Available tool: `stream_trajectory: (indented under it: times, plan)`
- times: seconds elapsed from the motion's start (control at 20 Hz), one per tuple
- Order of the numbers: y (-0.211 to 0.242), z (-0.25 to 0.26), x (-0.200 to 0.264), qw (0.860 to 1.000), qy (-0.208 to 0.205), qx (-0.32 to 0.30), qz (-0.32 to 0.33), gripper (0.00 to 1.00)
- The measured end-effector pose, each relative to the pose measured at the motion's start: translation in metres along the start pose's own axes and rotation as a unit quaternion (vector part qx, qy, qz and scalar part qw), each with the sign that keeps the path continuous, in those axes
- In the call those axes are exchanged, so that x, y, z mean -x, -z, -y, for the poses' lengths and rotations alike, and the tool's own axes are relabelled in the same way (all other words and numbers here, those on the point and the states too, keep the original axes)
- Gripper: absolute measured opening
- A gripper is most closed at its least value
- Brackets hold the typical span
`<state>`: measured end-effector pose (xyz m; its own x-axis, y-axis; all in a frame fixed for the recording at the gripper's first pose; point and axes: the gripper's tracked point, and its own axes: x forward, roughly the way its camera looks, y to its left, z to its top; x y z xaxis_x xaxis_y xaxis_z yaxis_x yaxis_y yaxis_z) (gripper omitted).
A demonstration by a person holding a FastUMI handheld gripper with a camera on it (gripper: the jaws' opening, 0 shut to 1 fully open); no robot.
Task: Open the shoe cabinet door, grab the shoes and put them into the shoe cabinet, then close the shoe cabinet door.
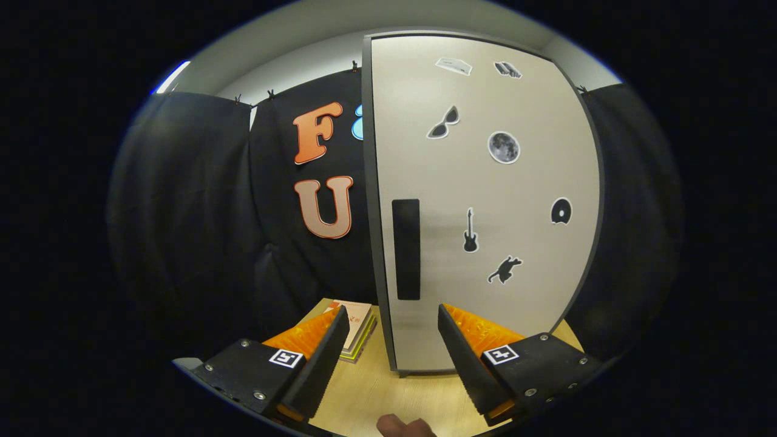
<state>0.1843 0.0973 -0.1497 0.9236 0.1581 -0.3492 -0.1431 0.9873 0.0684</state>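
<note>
Matt smooth cabinet door (485,200) on a pale wood-grain table (388,388); black cloth wall (200,212).

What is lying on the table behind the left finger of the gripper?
A stack of books lies flat on the wooden table, beside the shut cabinet door. The open gripper covers its near part.

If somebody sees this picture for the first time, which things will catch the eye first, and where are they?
The tall pale cabinet door stands shut just beyond the fingers, with a dark handle slot near its left edge and small stickers scattered over it. The hand-held gripper is open, its fingers spread before the door's lower part above the wooden table. Books lie left of the cabinet.
</note>
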Motion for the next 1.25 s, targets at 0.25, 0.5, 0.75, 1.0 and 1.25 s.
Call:
stream_trajectory:
  times: [0.25, 0.5, 0.75, 1.0, 1.25]
  plan:
    - [-0.005, 0.029, 0.058, 1.0, 0.012, -0.004, 0.025, 0.92]
    - [-0.021, 0.069, 0.115, 0.998, 0.018, -0.034, 0.052, 0.92]
    - [-0.041, 0.101, 0.164, 0.995, 0.029, -0.019, 0.098, 0.92]
    - [-0.052, 0.127, 0.197, 0.993, 0.018, -0.018, 0.113, 0.93]
    - [-0.055, 0.137, 0.206, 0.992, 0.033, 0.008, 0.123, 0.93]
